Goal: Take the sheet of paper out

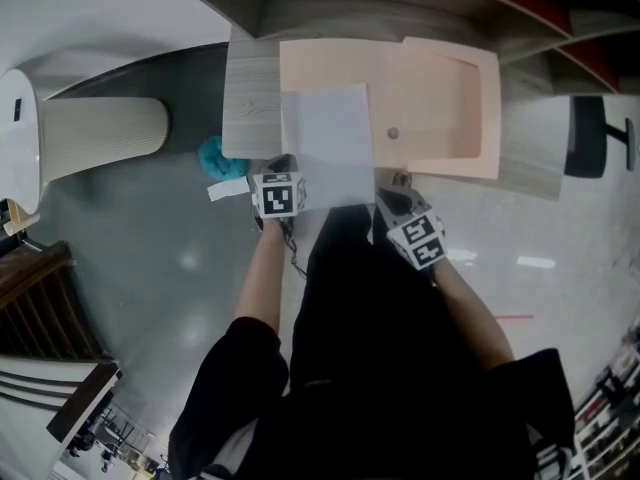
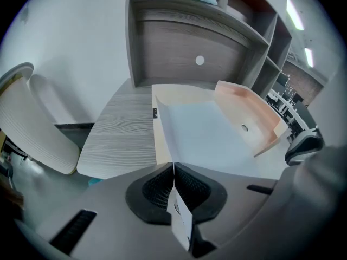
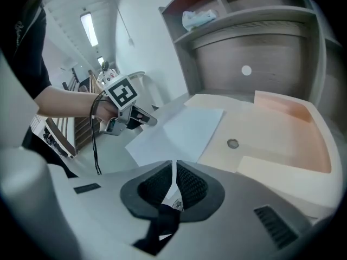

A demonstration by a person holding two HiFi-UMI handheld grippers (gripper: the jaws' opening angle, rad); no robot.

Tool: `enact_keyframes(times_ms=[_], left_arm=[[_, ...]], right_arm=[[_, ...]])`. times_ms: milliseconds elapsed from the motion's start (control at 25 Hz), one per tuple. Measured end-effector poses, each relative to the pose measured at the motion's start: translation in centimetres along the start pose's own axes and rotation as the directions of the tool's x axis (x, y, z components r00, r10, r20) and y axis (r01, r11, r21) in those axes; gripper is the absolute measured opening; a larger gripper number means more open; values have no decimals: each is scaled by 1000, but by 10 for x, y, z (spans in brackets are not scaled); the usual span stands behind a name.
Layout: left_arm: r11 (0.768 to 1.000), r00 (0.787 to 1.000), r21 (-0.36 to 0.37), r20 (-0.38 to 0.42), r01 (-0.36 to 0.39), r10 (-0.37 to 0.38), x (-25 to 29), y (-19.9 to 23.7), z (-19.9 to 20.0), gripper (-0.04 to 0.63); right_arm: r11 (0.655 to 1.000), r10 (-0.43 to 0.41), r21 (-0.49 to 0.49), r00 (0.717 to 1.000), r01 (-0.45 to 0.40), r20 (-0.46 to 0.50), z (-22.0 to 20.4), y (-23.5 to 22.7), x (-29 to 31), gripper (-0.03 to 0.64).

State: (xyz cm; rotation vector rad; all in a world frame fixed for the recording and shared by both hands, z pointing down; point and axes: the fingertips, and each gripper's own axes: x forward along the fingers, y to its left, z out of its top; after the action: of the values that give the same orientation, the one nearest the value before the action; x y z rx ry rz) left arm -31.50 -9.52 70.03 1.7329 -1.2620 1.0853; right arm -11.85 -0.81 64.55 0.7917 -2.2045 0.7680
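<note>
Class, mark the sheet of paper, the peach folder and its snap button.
sheet of paper [image 1: 328,146], head view, middle of the sheet.
peach folder [image 1: 330,63], head view, bare strip above the paper.
snap button [image 1: 393,133], head view, its centre.

The sheet of paper [image 1: 327,143] overlaps folder [image 1: 440,108] on desk [image 1: 250,98]

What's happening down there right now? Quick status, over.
Left gripper and right gripper both shut on sheet of paper, near edge. Sheet lies over peach folder, overhanging desk edge. Nothing blocking.

A white ribbed chair [image 1: 100,133] stands beside the grey desk [image 1: 250,98], near a teal object [image 1: 213,155].
</note>
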Motion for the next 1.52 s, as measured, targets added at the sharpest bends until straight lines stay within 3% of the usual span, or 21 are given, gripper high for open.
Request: enact_keyframes(times_ms=[160,240,320,560,720,880,1000,1080,1280,1520], left_arm=[[1000,1000,-13,-13,8,-8,-1,2,-13,49],[1000,1000,-13,-15,12,-12,-1,2,-18,49],[1000,1000,-11,-15,17,-17,-2,2,-19,49],[999,1000,29,-20,12,-11,-3,2,-23,49],[997,1000,71,-21,13,-12,-4,-1,-26,49],[998,999,59,-18,34,-33,-3,-5,-27,49],[997,999,63,-14,41,-40,-5,-4,-28,49],[996,999,78,-1,43,-43,-6,-4,-26,49],[989,998,139,39,45,-51,-13,-12,-24,49],[988,982,72,127,134,-143,-35,-25,-19,49]], right_arm=[[999,8,54,1000,-8,-17,-16,-6,20,40],[991,27,131,1000,-26,-9,-21,-10,31,138],[978,40,206,999,-39,0,-24,-14,42,166],[913,93,391,993,-113,69,-31,-21,67,196],[878,86,461,989,-130,116,-25,-28,74,198],[872,84,470,989,-132,123,-20,-27,81,185],[888,55,448,992,-102,117,-17,-25,80,83],[894,34,440,992,-84,120,-16,-25,78,55],[922,4,383,991,-54,132,-7,-19,65,31],[920,47,374,981,-117,190,3,-6,32,23]])
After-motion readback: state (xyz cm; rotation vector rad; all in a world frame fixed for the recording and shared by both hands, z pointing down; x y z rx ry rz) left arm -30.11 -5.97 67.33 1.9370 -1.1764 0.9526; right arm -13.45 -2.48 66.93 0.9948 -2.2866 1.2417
